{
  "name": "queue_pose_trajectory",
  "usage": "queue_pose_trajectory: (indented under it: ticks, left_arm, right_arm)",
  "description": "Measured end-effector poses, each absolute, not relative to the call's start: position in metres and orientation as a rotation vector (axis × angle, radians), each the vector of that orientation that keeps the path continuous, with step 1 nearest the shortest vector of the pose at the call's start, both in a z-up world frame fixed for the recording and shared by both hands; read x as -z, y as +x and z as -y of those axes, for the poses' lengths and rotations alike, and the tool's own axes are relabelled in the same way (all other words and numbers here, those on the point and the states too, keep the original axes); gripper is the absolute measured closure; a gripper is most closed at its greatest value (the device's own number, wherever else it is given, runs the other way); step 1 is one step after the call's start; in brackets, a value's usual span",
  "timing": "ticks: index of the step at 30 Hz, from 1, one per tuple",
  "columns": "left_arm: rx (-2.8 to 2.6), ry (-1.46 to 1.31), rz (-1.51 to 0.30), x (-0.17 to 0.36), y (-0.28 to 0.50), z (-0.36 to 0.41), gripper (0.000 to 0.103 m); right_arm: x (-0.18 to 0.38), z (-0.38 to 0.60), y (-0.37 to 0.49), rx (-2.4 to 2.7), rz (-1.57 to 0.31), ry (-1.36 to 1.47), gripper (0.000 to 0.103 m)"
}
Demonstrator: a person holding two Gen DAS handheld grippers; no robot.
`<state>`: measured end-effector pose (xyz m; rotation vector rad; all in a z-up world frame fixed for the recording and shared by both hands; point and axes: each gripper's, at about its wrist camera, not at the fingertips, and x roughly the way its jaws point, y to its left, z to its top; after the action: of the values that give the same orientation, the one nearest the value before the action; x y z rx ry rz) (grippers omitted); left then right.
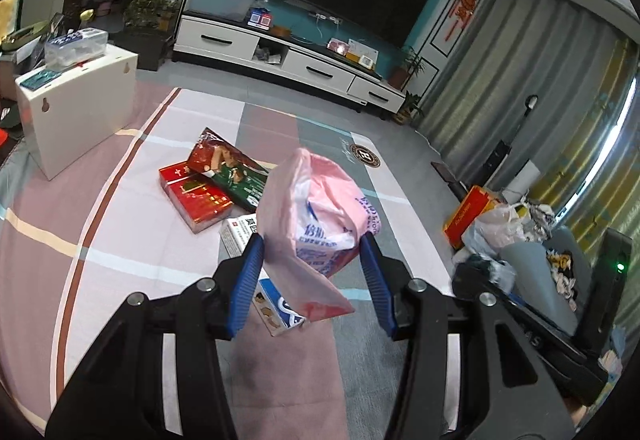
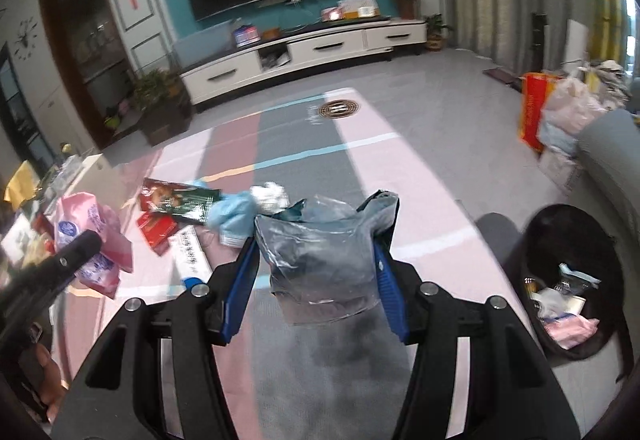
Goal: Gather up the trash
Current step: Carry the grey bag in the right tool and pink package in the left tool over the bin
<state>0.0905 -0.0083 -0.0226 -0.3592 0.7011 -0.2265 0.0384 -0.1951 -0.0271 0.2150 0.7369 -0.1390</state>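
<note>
The left hand-held gripper [image 1: 312,276] sits at the lower centre of its view, its blue pads closed partway on a crumpled pink plastic bag with blue print [image 1: 316,215], which is lifted clear of the striped pink and grey cloth [image 1: 120,240]. The right hand-held gripper [image 2: 316,280], also at the lower centre of its view, clamps a crumpled translucent grey plastic bag [image 2: 320,260] between its pads at a medium width. Above and left of the pink bag in the left view, a red flat carton [image 1: 196,199] lies on the cloth, with a dark red and green snack packet [image 1: 228,167] leaning over its upper edge. A white printed box [image 1: 236,236] lies just beside the left pad, and a blue and white biscuit box [image 1: 280,310] shows below the bag. In the right view, a light blue crumpled wrapper [image 2: 234,213] and a white crumpled tissue [image 2: 270,195] lie just above the left pad. A black round waste bin [image 2: 576,280] stands at the lower right, with pieces of trash inside. A white rectangular box [image 1: 80,111] stands at the left of the left view.
</note>
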Motion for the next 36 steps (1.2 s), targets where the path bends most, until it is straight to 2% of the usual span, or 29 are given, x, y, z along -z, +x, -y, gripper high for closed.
queue_pose_trajectory:
  ticks: [8,14,19,28,36]
  left_arm:
    - [0.285,-0.279,-0.700,0.018,0.076,0.051,0.052]
    - [0.353,-0.261,-0.692,0.012,0.071,0.103,0.052]
    - [0.444,-0.220,-0.737,0.014,0.071,0.160,0.052]
    - [0.591,-0.132,-0.804,0.023,0.071,0.262,0.052]
    - [0.734,-0.078,-0.932,0.057,0.075,0.336,0.052]
  right_arm:
    - [0.006,0.235,-0.006,0.212,-0.625,0.268,0.047]
    - [-0.013,0.289,-0.049,0.368,-0.476,0.305,0.047]
    - [-0.008,0.342,-0.076,0.463,-0.427,0.420,0.047]
    - [0.027,0.401,-0.094,0.661,-0.452,0.556,0.047]
    - [0.050,0.432,-0.117,0.710,-0.474,0.691,0.047]
